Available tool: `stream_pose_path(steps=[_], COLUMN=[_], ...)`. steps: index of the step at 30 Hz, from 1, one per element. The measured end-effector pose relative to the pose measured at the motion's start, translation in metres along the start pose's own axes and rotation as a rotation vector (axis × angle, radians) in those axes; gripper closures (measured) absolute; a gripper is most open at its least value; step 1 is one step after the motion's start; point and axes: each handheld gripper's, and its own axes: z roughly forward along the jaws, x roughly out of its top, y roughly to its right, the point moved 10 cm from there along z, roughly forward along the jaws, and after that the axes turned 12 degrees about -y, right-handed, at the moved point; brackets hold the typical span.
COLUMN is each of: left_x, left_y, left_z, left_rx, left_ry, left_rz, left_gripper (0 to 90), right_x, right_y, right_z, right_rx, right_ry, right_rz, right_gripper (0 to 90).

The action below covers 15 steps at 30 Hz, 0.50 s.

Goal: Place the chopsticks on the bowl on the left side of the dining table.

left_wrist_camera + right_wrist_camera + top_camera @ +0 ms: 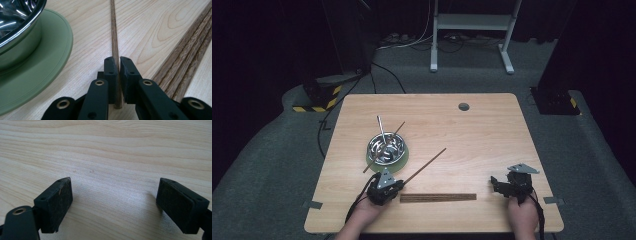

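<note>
A long brown wooden chopstick (pixel 114 37) lies on the table and runs away from my left gripper (pixel 118 65), whose black pads are shut on its near end. From above, that chopstick (pixel 427 164) slants up and to the right from the left gripper (pixel 398 187) at the front left of the table. A flat row of similar wooden chopsticks (pixel 438 197) lies just right of it, also seen as chopsticks (pixel 186 60) at the right edge. My right gripper (pixel 504 184) rests at the front right, and its jaws (pixel 115 202) stand wide apart over bare wood.
A shiny steel bowl (pixel 386 146) sits on a green plate (pixel 403 161) just beyond the left gripper, with a metal rod (pixel 381 127) and dark sticks leaning in it. The green plate (pixel 47 67) lies close on the left jaw's side. A round grommet hole (pixel 463 106) marks the far table edge.
</note>
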Motion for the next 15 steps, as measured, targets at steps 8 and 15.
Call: stream_pose_path(steps=[8,15], left_x=[0.003,0.016], left_y=[0.001,0.001], left_z=[-0.004,-0.020], left_rx=[0.000,-0.011], left_ry=[0.025,0.103], left_rz=[0.018,-0.005], left_gripper=[83.5,83.6], right_x=[0.000,0.000], right_y=[0.000,0.000], right_z=[0.000,0.000], right_rx=[0.000,0.000], right_ry=[0.000,0.000], right_rz=[-0.001,0.000], right_gripper=[13.4,13.4])
